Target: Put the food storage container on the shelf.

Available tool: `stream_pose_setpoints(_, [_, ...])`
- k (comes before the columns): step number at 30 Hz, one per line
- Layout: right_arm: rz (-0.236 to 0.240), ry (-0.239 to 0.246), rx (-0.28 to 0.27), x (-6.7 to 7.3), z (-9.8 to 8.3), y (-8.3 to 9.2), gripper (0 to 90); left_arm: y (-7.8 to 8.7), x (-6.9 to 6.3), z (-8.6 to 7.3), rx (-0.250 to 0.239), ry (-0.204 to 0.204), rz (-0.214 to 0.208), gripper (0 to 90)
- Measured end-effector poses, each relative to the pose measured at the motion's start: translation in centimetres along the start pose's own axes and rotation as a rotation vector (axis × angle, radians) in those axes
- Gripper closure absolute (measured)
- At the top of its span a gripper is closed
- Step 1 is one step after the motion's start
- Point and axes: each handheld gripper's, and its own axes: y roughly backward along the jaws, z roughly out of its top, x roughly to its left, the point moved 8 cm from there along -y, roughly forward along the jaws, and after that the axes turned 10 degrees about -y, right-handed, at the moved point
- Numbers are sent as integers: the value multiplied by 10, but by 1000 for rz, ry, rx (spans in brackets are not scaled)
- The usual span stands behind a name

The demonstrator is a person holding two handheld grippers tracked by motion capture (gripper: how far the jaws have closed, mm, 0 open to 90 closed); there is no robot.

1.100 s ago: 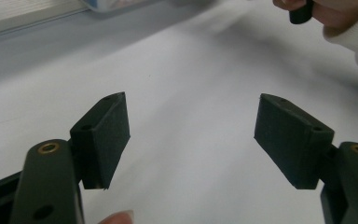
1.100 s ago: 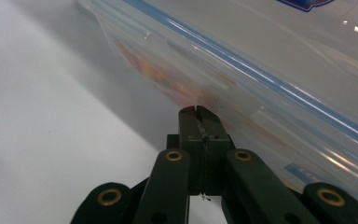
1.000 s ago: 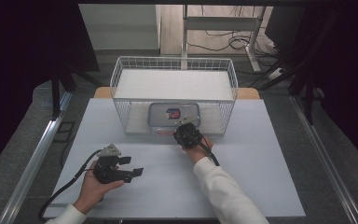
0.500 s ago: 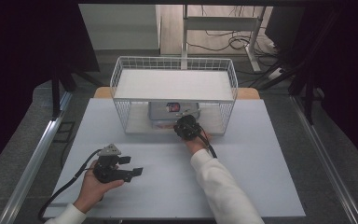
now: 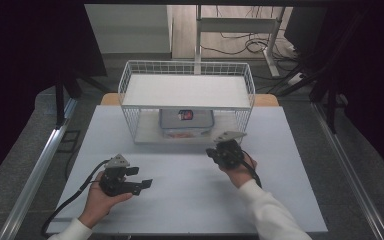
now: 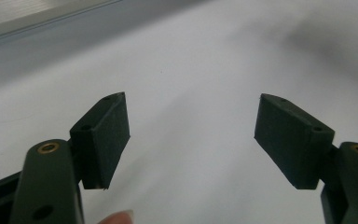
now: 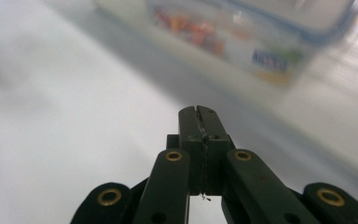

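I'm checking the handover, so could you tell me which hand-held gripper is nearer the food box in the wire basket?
Right. The right hand-held gripper sits just before the food box, shut; the left one lies farther back, open.

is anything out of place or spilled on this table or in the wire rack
Nothing stands out. The clear container sits flat and square on the lower level of the wire rack, lid on, nothing spilled. The white table around both hands is clean. The left claw is open, the right claw shut on nothing.

Right tool (image 7: pixel 200 112) closed, empty; blurred container (image 7: pixel 242 35) ahead.
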Motion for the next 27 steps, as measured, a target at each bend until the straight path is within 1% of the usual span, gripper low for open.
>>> stream_pose_setpoints(1, [6,-1,5,0,-6,7,887,0,0,0,0,0,0,263])
stream_pose_setpoints(2, [6,-1,5,0,-6,7,887,0,0,0,0,1,0,263])
stream_pose_setpoints(5, [18,12,9,-2,-33,35,886,0,-1,0,-2,4,2,263])
stream_pose_setpoints(7, [14,10,13,-6,-48,48,886,0,-1,0,-3,6,3,263])
stream_pose_setpoints(8, [11,-8,14,-13,-63,61,886,0,-1,0,-4,7,4,263])
stream_pose_setpoints(9, [11,-8,14,-13,-63,61,886,0,-1,0,-4,7,4,263])
stream_pose_setpoints(10, [11,-40,20,-20,-74,71,885,0,-1,0,-3,8,5,263])
stream_pose_setpoints(11, [11,-40,20,-20,-74,71,885,0,-1,0,-2,8,4,263])
stream_pose_setpoints(12, [7,-61,18,-26,-81,76,883,-1,-1,0,-3,10,6,263])
stream_pose_setpoints(15, [7,-73,20,-29,-84,78,880,0,-1,0,-2,11,8,263])
stream_pose_setpoints(17, [-1,-58,21,-30,-83,78,877,0,-1,0,-2,10,11,263])
stream_pose_setpoints(19, [7,-48,21,-28,-81,77,848,1,-1,0,-5,8,14,262])
stream_pose_setpoints(20, [12,-47,16,-27,-80,77,795,1,-1,0,-6,8,14,261])
stream_pose_setpoints(21, [18,-49,9,-26,-79,77,667,2,-1,0,-7,6,15,261])
stream_pose_setpoints(22, [19,-61,-3,-26,-78,77,506,2,-1,1,-9,6,14,261])
stream_pose_setpoints(23, [-2,-69,-21,-27,-76,77,391,2,-1,1,-9,7,14,260])
stream_pose_setpoints(24, [-17,-73,-33,-28,-75,78,335,2,-2,1,-10,9,11,261])
stream_pose_setpoints(25, [-18,-79,-42,-28,-75,79,286,1,-2,1,-11,10,10,260])
stream_pose_setpoints(27, [-16,-82,-51,-29,-75,80,251,1,-1,1,-9,10,10,259])
